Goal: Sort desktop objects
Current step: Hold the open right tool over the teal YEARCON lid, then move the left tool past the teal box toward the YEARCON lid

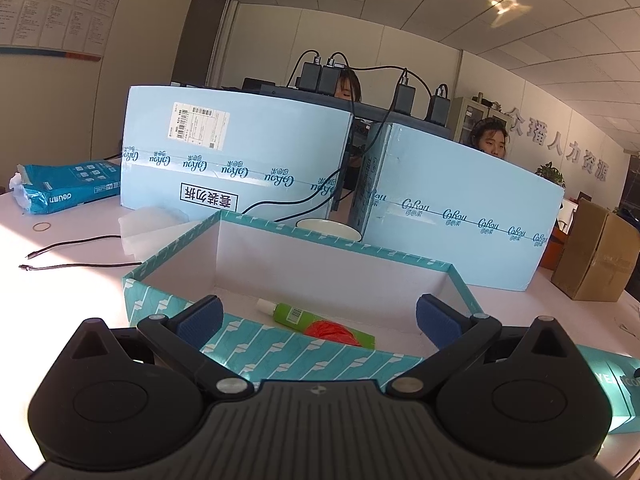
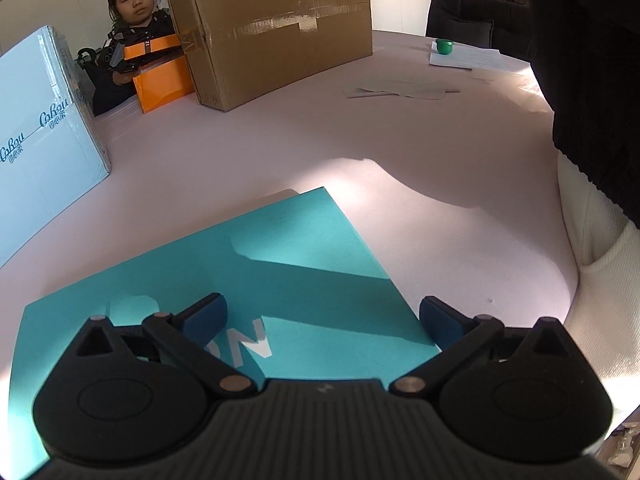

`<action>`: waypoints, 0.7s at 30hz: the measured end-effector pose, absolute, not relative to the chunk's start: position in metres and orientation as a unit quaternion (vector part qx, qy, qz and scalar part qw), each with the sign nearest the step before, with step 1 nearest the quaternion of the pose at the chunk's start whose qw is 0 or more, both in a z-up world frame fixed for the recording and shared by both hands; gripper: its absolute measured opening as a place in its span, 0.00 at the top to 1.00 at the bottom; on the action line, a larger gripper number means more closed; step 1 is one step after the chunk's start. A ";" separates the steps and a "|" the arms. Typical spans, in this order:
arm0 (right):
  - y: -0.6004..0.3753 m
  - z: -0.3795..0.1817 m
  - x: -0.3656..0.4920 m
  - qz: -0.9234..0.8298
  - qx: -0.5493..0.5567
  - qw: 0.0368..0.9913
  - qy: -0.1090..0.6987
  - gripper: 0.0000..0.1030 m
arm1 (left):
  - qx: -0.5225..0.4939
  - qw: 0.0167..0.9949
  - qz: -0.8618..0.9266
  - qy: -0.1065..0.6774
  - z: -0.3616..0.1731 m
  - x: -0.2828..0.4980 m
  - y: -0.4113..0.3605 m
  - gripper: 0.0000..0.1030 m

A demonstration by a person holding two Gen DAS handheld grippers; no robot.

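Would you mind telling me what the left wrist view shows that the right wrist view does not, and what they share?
Only the left wrist view shows the open patterned teal box, with a green tube and a red item inside, plus a white bowl behind it and loose cables. Only the right wrist view shows the flat teal lid, the orange box and a green cap. Both show an open gripper, left and right, the light blue cartons and the brown cardboard box.

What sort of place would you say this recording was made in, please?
Most likely an office. Large company lettering is mounted on the wall, a notice board hangs beside it, and shipping cartons sit on a wide white table where the open teal box stands.
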State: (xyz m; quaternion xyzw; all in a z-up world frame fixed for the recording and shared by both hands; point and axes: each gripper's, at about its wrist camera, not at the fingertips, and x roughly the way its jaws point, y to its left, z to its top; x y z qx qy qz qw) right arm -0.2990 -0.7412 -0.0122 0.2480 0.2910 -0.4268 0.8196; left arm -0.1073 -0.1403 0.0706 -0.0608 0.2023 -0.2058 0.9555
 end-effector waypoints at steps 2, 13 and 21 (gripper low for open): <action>-0.745 -0.015 -0.301 -0.421 0.256 0.820 0.289 0.00 | -0.062 0.956 -0.200 0.206 0.068 -0.105 -0.139 0.00; -0.739 -0.023 -0.298 -0.368 0.266 0.848 0.272 0.00 | -0.039 0.951 -0.188 0.241 0.041 -0.098 -0.138 0.00; -0.726 -0.022 -0.284 -0.340 0.254 0.862 0.278 0.00 | -0.034 0.943 -0.194 0.269 0.019 -0.084 -0.146 0.00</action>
